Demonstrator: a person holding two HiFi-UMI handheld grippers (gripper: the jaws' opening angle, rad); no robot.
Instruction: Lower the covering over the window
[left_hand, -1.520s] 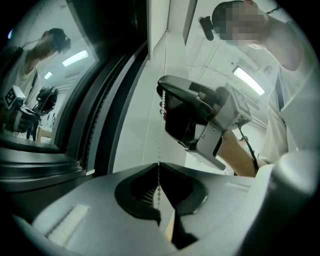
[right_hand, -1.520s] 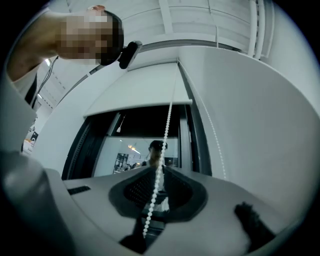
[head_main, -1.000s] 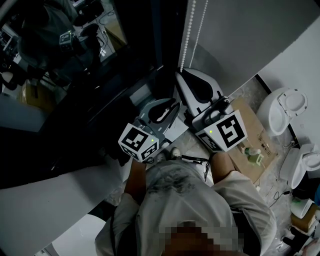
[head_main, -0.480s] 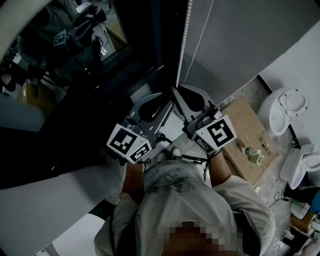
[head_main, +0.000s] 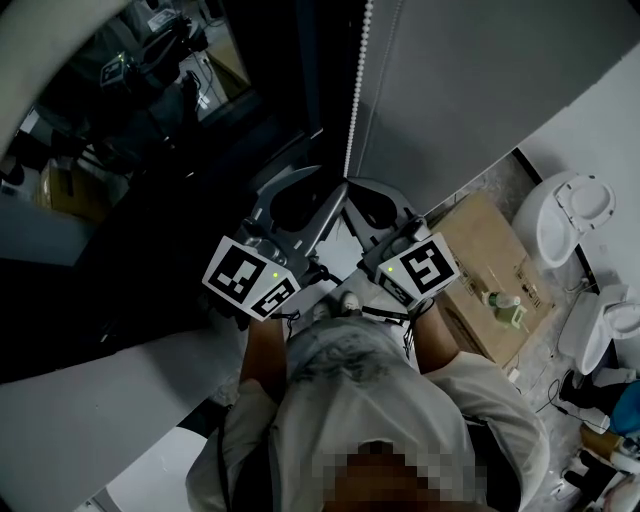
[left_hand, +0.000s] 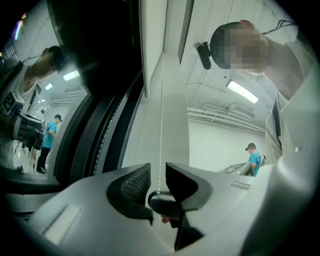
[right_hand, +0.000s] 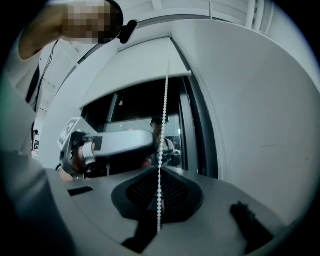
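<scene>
"Two grippers, one cord. How do I stand?"

"My right gripper (right_hand: 160, 192) is clamped tight on the bead chain (right_hand: 163, 125), which climbs from the pads toward twelve o'clock. My left gripper (left_hand: 157, 172) has just been opening its jaws. They stand apart with the chain running between them, and the pads aren't pressing it."

"And the covering?"

"The blind (right_hand: 145, 67) sits at eleven o'clock in the right gripper view, with its hem partway down the dark window (right_hand: 145, 107)."

"How will that chain handle?"

"Light and limp, I judge, with small hard beads that could skid through smooth pads. The ribbed faces should bite between beads. I would take it high, toward twelve o'clock, square across the pads, and draw straight down so it feeds cleanly."

"Any lettering?"

"None I can read. I see only black-and-white square patterns on each marker cube (head_main: 243, 281), and no brand shows."
</scene>
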